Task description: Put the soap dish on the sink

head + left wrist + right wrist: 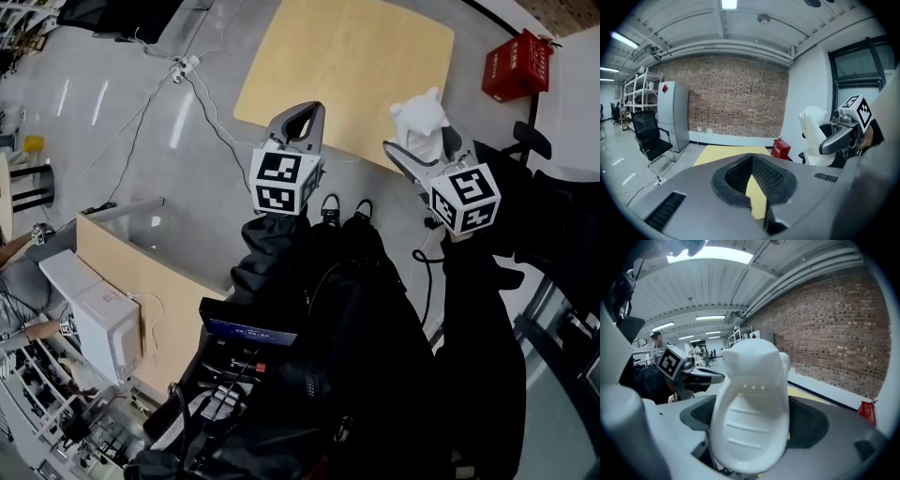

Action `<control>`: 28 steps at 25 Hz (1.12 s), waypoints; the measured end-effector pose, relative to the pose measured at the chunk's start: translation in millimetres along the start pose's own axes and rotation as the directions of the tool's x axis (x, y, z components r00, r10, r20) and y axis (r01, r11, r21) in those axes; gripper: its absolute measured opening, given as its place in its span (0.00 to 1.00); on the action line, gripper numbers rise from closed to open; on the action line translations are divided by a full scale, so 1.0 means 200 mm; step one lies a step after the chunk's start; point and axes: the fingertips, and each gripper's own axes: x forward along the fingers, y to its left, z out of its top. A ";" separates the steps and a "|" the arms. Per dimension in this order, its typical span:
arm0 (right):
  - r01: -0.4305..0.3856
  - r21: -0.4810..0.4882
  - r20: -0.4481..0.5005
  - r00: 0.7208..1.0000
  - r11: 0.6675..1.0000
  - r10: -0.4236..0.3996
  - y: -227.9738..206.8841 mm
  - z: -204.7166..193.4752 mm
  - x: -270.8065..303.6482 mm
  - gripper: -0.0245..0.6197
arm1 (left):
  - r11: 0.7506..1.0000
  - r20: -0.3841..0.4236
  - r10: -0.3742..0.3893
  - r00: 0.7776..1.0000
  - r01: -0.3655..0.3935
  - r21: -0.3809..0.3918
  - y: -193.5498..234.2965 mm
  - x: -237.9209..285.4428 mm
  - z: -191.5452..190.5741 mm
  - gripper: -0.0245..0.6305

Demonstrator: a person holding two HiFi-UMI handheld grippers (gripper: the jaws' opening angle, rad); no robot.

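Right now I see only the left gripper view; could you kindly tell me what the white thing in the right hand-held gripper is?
Observer: It is a white soap dish, clamped between the jaws of the right hand-held gripper, with its ribbed hollow facing that camera.
Operator: Thank you. Is the sink anywhere near it?
Observer: No sink shows in any view. The head view has only a wooden table beyond both grippers, on the grey floor.
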 end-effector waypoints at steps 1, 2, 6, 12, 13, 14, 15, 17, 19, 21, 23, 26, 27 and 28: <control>-0.014 -0.008 -0.032 0.999 1.000 0.013 -0.01 -0.06 0.04 0.77 | 1.000 -0.027 0.006 1.000 -0.006 0.006 0.01 0.03 -0.06 0.04; -0.028 -0.014 -0.062 0.998 1.000 0.027 -0.03 -0.11 0.08 0.77 | 1.000 -0.053 0.011 0.999 -0.010 0.011 0.02 0.06 -0.11 0.04; -0.099 -0.035 -0.185 0.979 0.994 0.091 -0.05 -0.35 0.23 0.77 | 1.000 -0.147 0.023 0.989 -0.023 0.007 0.07 0.15 -0.32 0.04; -0.186 -0.077 -0.374 0.916 0.979 0.145 -0.11 -0.68 0.41 0.77 | 1.000 -0.266 0.018 0.964 -0.021 -0.009 0.09 0.26 -0.59 0.04; -0.201 -0.093 -0.401 0.904 0.975 0.148 -0.14 -0.72 0.44 0.77 | 1.000 -0.279 0.017 0.960 -0.021 -0.010 0.10 0.29 -0.62 0.04; -0.215 -0.109 -0.429 0.891 0.970 0.149 -0.17 -0.76 0.47 0.77 | 1.000 -0.289 0.017 0.957 -0.022 -0.014 0.11 0.32 -0.65 0.04; -0.231 -0.124 -0.457 0.877 0.965 0.151 -0.19 -0.80 0.50 0.77 | 1.000 -0.302 0.015 0.953 -0.023 -0.022 0.12 0.34 -0.68 0.04; -0.267 -0.139 -0.512 0.843 0.954 0.161 -0.22 -0.87 0.53 0.77 | 0.999 -0.340 0.012 0.940 -0.028 -0.045 0.11 0.34 -0.76 0.04; -0.298 -0.153 -0.564 0.809 0.942 0.165 -0.24 -0.93 0.57 0.77 | 0.997 -0.372 0.006 0.928 -0.033 -0.068 0.11 0.35 -0.82 0.04; -0.330 -0.167 -0.612 0.773 0.929 0.164 -0.27 -0.99 0.62 0.77 | 0.996 -0.390 -0.003 0.921 -0.033 -0.083 0.12 0.36 -0.87 0.04; -0.373 -0.169 -0.661 0.729 0.912 0.176 -0.29 -1.06 0.67 0.77 | 0.995 -0.404 -0.009 0.915 -0.030 -0.091 0.12 0.36 -0.92 0.04; -0.432 -0.178 -0.733 0.658 0.884 0.175 -0.30 -1.16 0.71 0.77 | 0.995 -0.418 -0.016 0.908 -0.028 -0.099 0.13 0.37 -0.96 0.04; -0.448 -0.186 -0.756 0.634 0.875 0.164 -0.31 -1.19 0.72 0.77 | 0.994 -0.421 -0.018 0.907 -0.028 -0.102 0.12 0.36 -0.97 0.04; -0.462 -0.194 -0.780 0.608 0.865 0.150 -0.32 -1.22 0.73 0.77 | 0.994 -0.423 -0.017 0.906 -0.030 -0.105 0.12 0.36 -0.98 0.04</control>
